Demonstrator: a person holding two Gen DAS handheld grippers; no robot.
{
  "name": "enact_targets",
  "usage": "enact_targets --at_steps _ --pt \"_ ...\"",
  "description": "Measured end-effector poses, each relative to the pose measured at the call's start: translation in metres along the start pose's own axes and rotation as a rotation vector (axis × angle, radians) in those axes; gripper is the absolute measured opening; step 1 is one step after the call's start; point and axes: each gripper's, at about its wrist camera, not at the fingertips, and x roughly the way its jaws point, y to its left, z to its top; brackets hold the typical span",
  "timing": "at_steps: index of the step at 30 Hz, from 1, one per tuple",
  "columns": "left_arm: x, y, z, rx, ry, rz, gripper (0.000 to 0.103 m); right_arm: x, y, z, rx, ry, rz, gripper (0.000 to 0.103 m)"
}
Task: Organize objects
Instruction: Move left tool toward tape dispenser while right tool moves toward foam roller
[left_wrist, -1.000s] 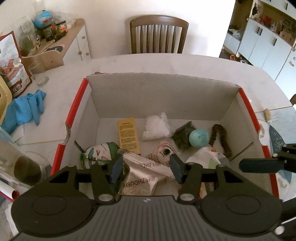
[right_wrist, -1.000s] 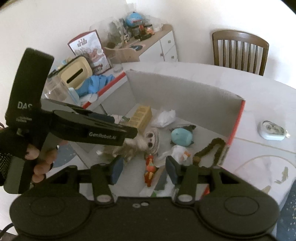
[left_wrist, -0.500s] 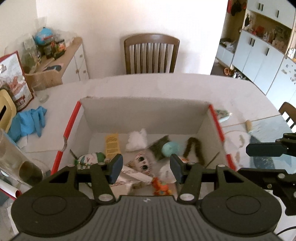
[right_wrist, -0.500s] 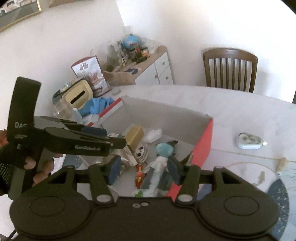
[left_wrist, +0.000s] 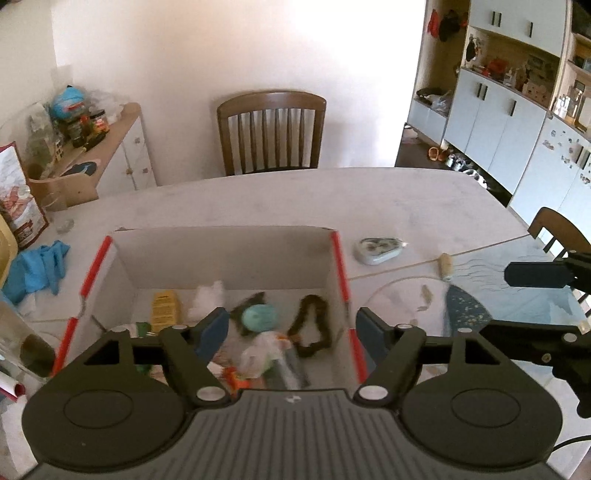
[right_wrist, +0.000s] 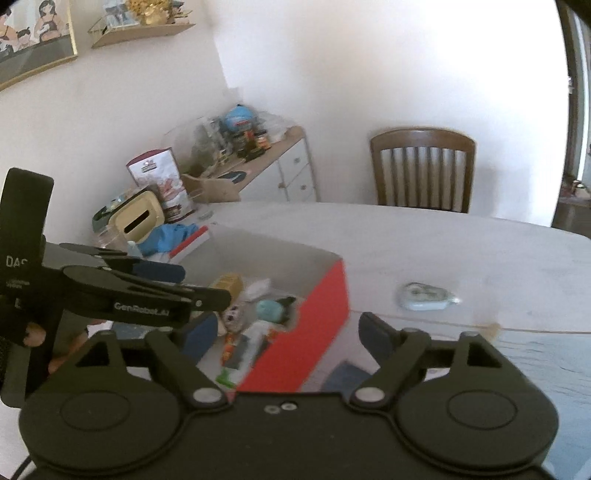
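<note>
Cardboard box (left_wrist: 221, 254) of toys below both grippers' empty jaws, just widened

Wooden chair (left_wrist: 271, 133) behind table (left_wrist: 295, 199); cluttered sideboard (left_wrist: 114, 147) left; white cabinets (left_wrist: 517, 122) right.

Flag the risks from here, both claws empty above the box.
1. The pale blue tape dispenser and the cork lie outside the cardboard box, easy to miss.
2. The right claw hangs close beside the left claw; the next reach could knock them together.
3. The box's jumbled contents invite a double pick.
</note>
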Motion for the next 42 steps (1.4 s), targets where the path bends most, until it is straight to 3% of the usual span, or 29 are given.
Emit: enact_targets --at_steps 7,21,30,42 --pt "-0.001 -0.043 0.008 0.014 -0.03 0.002 0.084 -0.027 -0.037 -0.01 0.03 -0.025 -0.06 0.097" --pt "0.028 -0.115 0.028 0.044 -0.034 -0.013 0.084 -0.051 -0.111 -0.027 0.07 -0.044 -0.134 0.099" --pt "0.077 -0.136 0.049 0.012 -0.03 -0.014 0.084 -0.034 -0.143 -0.034 0.06 -0.003 -0.16 0.099" --pt "0.156 -0.128 0.071 -0.067 0.021 0.034 0.084 0.023 -0.176 -0.033 0.07 0.038 -0.171 0.097"
